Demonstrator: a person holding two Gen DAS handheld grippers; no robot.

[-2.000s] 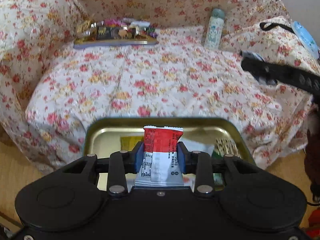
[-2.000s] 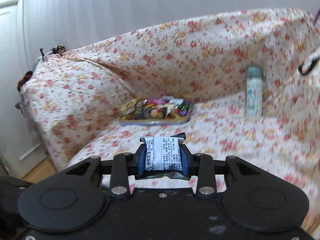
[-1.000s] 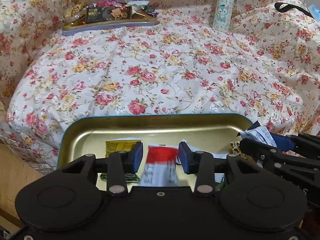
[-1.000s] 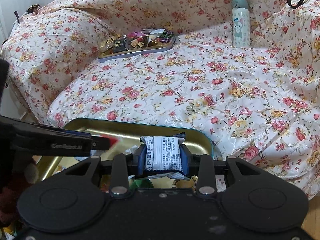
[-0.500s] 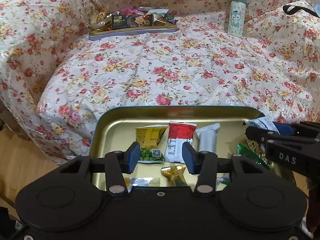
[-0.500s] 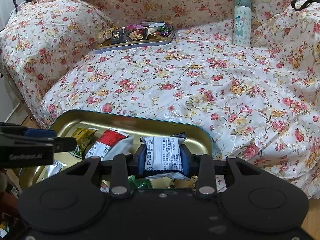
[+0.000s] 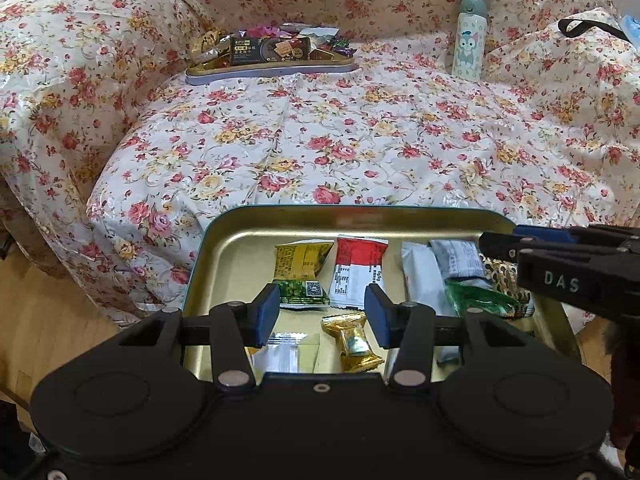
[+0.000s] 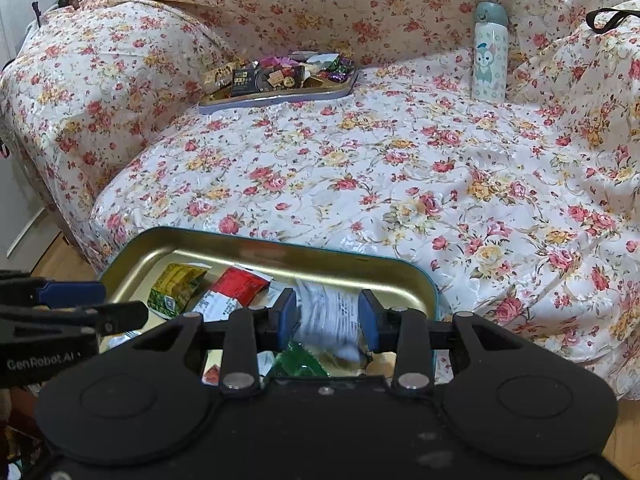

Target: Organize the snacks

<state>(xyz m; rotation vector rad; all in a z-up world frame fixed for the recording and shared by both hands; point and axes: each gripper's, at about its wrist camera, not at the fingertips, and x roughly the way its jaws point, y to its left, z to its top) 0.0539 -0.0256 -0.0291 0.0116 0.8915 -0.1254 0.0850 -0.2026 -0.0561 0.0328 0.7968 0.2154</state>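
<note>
Since two seconds back, red-and-white packet [image 7: 357, 271] has left the left gripper [image 7: 320, 312] and now lies flat in the gold tray [image 7: 224, 256], mid-tray toward the far rim, just beside a yellow-green packet [image 7: 302, 274] on its left. Left gripper's blue pads stand apart with nothing between them; a gold-wrapped candy [image 7: 354, 340] shows in the tray below the gap, not touched.

Hard to read: near edge of the gold tray is cut off by both gripper bodies. Snacks at the tray's right end are partly covered by the right gripper [image 8: 328, 316], which enters the left view from the right edge. White printed packet [image 8: 328, 314] is motion-blurred in the right wrist view; its lower end is lost among a green wrapper [image 8: 300, 360] and other pieces. In the left view the same packet sits between the right gripper's pads, over the tray's right end.

Right gripper: pads set narrowly, one at each side of the white printed packet. Whether they press on it I cannot tell through the blur.

Far back on the floral cover [image 7: 360, 152]: a second tray [image 7: 272, 68] heaped with mixed snacks near the back left, and a pale bottle [image 7: 468, 38] standing upright at the back right.
</note>
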